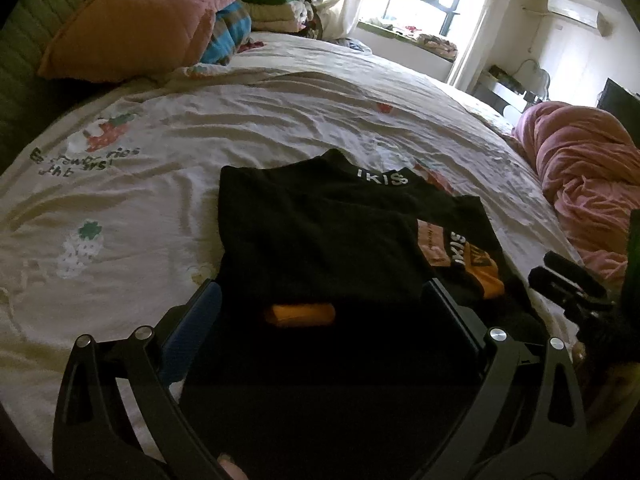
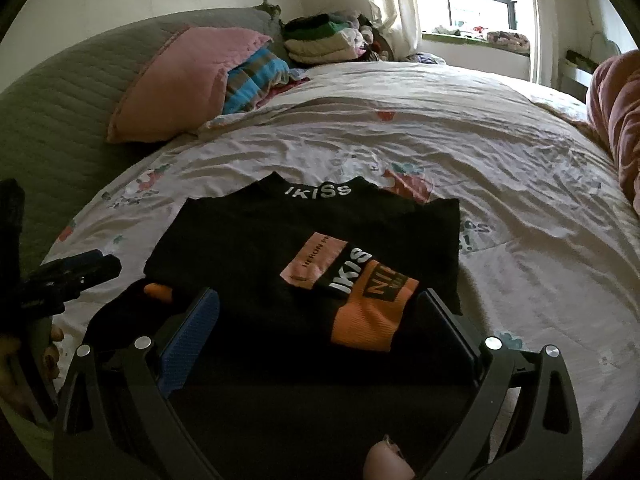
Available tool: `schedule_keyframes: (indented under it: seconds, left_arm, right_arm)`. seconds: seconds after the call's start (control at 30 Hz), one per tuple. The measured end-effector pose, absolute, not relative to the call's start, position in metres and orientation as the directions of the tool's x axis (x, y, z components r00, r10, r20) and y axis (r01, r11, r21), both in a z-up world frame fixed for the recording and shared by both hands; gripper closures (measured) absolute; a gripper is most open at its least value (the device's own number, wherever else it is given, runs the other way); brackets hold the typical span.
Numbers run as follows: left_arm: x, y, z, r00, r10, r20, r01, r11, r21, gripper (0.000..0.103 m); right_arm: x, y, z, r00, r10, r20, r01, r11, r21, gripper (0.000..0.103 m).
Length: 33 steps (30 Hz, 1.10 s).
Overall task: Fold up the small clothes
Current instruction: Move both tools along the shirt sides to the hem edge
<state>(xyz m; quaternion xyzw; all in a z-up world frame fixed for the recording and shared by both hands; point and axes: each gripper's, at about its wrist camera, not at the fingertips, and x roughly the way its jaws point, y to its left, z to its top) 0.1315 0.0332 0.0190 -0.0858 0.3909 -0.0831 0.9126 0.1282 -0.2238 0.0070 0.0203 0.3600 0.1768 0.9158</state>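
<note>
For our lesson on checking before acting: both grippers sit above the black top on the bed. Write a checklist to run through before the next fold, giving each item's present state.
1. Left gripper jaws open, nothing clamped: ok.
2. Right gripper jaws open, nothing clamped: ok.
3. Black knit top with white lettering at the collar lies flat on the white printed bedsheet, sides folded in: ok.
4. Orange cuffs tucked inside: not ok; one orange ribbed cuff lies on top and another orange cuff peeks out at the near edge.
5. Sheet beyond the collar free for folding: ok.
6. Near hem lying straight: cannot tell, hidden in shadow between the jaws.
</note>
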Motion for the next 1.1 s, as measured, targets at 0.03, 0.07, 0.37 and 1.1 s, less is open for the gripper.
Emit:
schedule_keyframes:
  seconds: [0.03,0.07,0.37,1.1]
  left_arm:
    - [0.129,0.034,0.02,0.682,-0.216,-0.698,0.083,0.972,-0.22,0.01]
    - [0.127,0.036,0.022,0.684,-0.214,-0.698,0.08,0.972,-0.22,0.01]
    - [0.106,0.051,0.034,0.703,-0.183,-0.687,0.05,0.977,-0.208,0.01]
    - [0.041,0.1,0.037,0.692,-0.106,-0.714,-0.044,0.981,-0.188,0.01]
  right_arm:
    - [0.126,-0.224,0.009,0.68,0.338,-0.651,-0.312,0.936,0.161,0.005]
    - [0.123,-0.225,0.01,0.682,0.336,-0.649,-0.314,0.937,0.155,0.005]
    - [0.105,-0.24,0.02,0.696,0.318,-0.644,-0.305,0.943,0.136,0.005]
    - [0.055,-0.257,0.021,0.685,0.304,-0.662,-0.32,0.942,0.101,0.005]
